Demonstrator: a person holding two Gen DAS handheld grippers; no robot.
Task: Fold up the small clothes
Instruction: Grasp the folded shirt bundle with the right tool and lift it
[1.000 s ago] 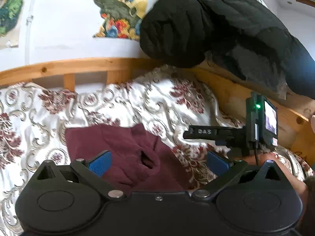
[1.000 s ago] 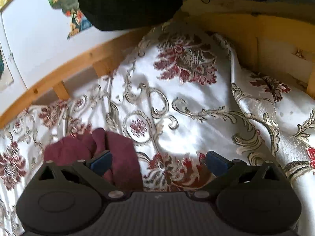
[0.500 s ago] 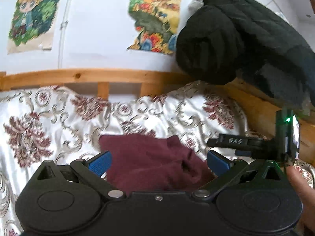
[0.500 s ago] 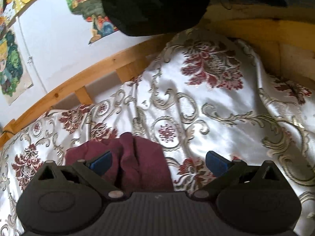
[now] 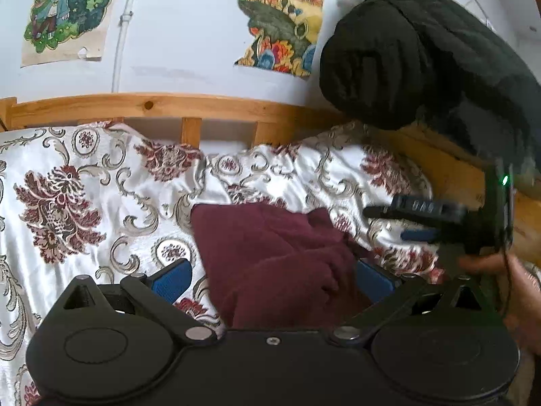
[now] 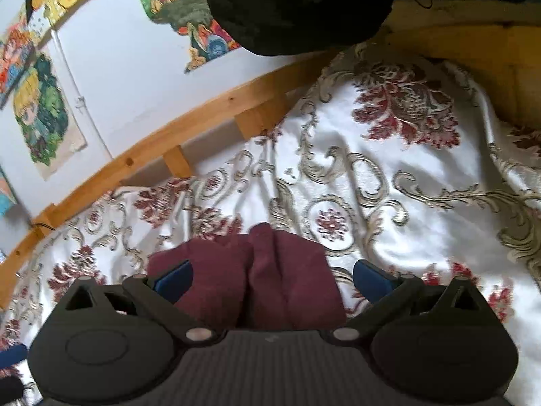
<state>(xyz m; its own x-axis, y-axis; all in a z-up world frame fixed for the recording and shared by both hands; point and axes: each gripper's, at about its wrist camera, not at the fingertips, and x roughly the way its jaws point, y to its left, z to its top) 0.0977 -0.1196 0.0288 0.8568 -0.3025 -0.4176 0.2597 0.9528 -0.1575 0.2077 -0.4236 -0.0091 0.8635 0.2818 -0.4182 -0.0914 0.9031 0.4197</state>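
A small maroon garment (image 5: 270, 257) lies crumpled on the floral bedspread (image 5: 84, 186). My left gripper (image 5: 274, 279) hovers just above its near part, open, blue pads wide on either side, holding nothing. In the right wrist view the same garment (image 6: 257, 270) shows a raised fold down its middle. My right gripper (image 6: 272, 279) is also open, its pads straddling the cloth. The left wrist view shows the right gripper (image 5: 402, 221) from the side at the garment's right edge, held by a hand (image 5: 520, 291). The garment's near edge is hidden behind both gripper bodies.
A wooden bed rail (image 5: 169, 105) runs along the far side and bends round to the right. A black padded jacket (image 5: 405, 61) hangs over the right corner. Posters (image 5: 67, 13) cover the white wall. The bedspread (image 6: 405, 186) is wrinkled around the garment.
Both views have swung so the garment now sits centred between each pair of fingers, and more of the wall shows. The right gripper has come closer to the garment's right edge. Both stay open.
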